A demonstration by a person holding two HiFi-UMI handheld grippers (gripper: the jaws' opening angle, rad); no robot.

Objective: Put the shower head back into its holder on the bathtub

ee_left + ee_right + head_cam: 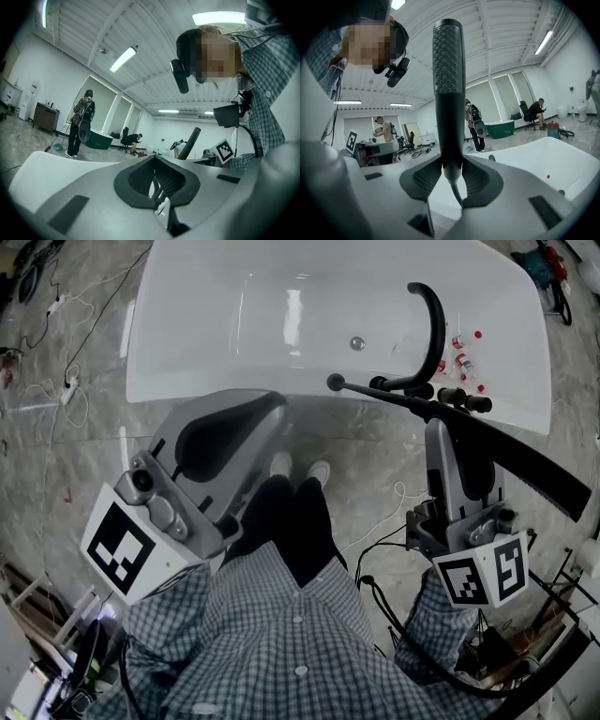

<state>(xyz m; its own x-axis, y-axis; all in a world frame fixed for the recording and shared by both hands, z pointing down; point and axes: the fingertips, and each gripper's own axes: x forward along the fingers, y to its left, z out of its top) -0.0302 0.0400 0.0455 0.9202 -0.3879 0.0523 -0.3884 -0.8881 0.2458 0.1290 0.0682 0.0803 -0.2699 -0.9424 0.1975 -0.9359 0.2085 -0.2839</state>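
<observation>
The black stick shower head (525, 460) slants from the tub's near rim toward the lower right, above the floor. My right gripper (439, 423) is shut on its lower part. In the right gripper view the shower head (447, 84) stands upright between the pads, and its hose (457, 194) hangs below them. The white bathtub (187, 343) fills the top of the head view. On its near right rim are the curved black faucet (433, 320) and black fittings (459, 396). My left gripper (267, 407) is raised near the head camera. Its jaws (157, 187) meet on nothing.
Small red-capped bottles (461, 357) lie on the tub rim by the faucet. Cables and a power strip (66, 390) trail across the floor at left. More cables (375, 549) lie by the person's shoes (300, 470). Other people (79, 124) stand in the room.
</observation>
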